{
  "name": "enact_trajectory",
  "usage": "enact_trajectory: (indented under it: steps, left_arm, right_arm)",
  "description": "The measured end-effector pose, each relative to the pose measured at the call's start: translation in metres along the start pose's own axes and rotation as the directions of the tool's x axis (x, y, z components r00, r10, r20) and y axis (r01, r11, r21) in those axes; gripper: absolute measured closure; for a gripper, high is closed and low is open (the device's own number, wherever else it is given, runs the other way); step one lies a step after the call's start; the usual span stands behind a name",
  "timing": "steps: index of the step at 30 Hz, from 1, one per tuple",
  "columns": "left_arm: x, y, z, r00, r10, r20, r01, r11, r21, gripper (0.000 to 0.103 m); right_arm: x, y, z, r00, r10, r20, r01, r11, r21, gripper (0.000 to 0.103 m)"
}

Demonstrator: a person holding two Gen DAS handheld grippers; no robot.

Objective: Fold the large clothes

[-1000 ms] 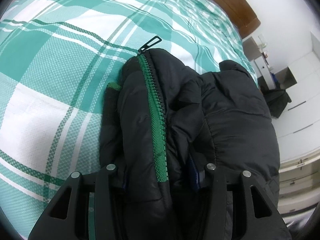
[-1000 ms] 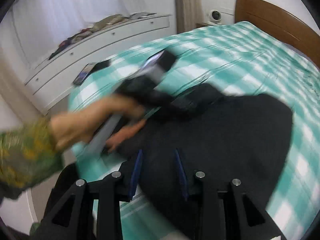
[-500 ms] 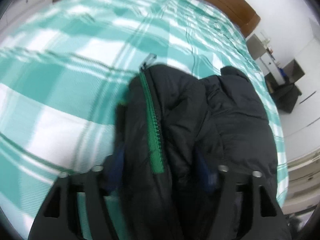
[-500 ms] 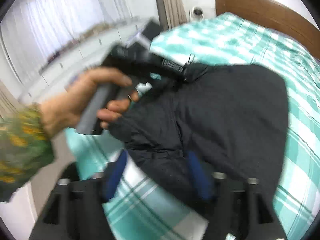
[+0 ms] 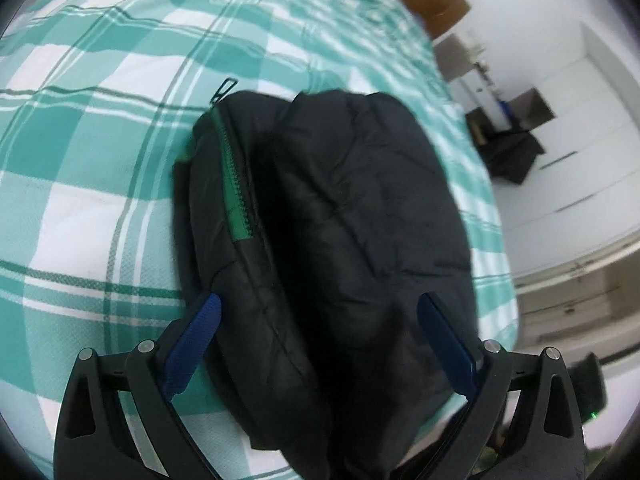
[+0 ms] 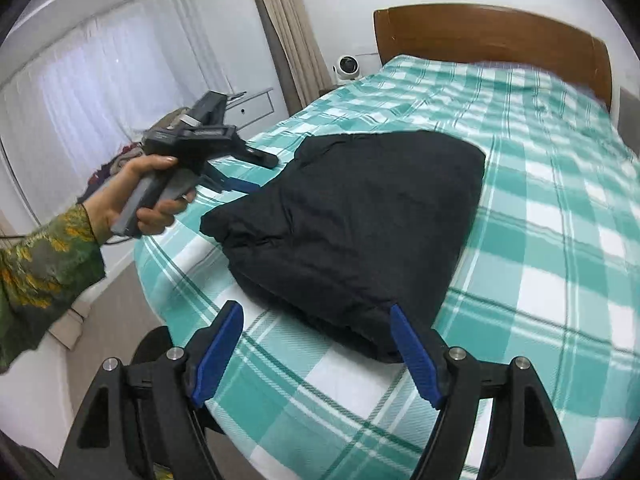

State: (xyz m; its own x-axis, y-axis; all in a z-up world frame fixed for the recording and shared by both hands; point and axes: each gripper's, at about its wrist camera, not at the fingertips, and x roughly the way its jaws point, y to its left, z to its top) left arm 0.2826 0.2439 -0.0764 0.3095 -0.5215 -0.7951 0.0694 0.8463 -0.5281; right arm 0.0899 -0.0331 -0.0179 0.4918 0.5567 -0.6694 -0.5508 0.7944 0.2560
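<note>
A black puffer jacket (image 5: 360,220) with a green zipper (image 5: 236,184) lies folded in a bundle on the teal plaid bed (image 5: 80,160). My left gripper (image 5: 318,300) hovers over its near end. Its jaws are opening, with the jacket below and between the blue pads (image 5: 192,344) but not pressed. In the right wrist view the jacket (image 6: 360,220) rests near the bed's (image 6: 560,240) corner. My right gripper (image 6: 315,310) stands open just in front of it; the right pad (image 6: 412,352) is beside the jacket's near corner. A hand (image 6: 148,196) holds the left gripper (image 6: 248,172) at the jacket's far left edge.
A wooden headboard (image 6: 500,32) closes the far end of the bed. A small white fan (image 6: 346,66) and a low white unit with a clothes pile (image 6: 128,152) stand left of the bed. White cupboards (image 5: 580,160) and a dark item (image 5: 512,152) are beyond the bed's other side.
Both grippers let go of the jacket and their jaws widened. The left one rose a little. The right one drew back, and the jacket now lies settled in a folded bundle.
</note>
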Motion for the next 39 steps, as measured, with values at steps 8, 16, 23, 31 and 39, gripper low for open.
enact_trajectory:
  steps: [8, 16, 23, 31, 39]
  left_arm:
    - [0.043, 0.02, -0.005, 0.99, 0.115, -0.079, -0.117, 0.993, -0.02, 0.0]
    - [0.065, 0.056, -0.016, 0.992, -0.101, -0.076, 0.093, 0.99, -0.105, 0.0]
    - [0.086, 0.057, -0.015, 0.969, -0.216, -0.117, 0.204, 0.973, -0.109, 0.0]
    - [0.104, 0.056, -0.007, 0.968, -0.245, -0.048, 0.233, 0.957, -0.171, 0.0]
    - [0.062, 0.015, -0.038, 0.974, -0.199, 0.105, 0.208, 0.975, -0.077, 0.022]
  right_arm:
    - [0.005, -0.026, 0.014, 1.0, 0.022, -0.006, -0.022, 0.999, 0.047, 0.025]
    - [0.067, -0.142, 0.034, 0.98, 0.188, -0.058, -0.152, 0.911, 0.384, 0.025]
    - [0.131, -0.181, 0.032, 0.92, 0.389, -0.033, -0.328, 0.816, 0.476, 0.015]
    - [0.192, -0.188, 0.044, 0.871, 0.49, -0.041, -0.395, 0.746, 0.536, 0.013]
    - [0.143, -0.135, 0.073, 0.904, 0.427, 0.0, -0.411, 0.87, 0.272, 0.024]
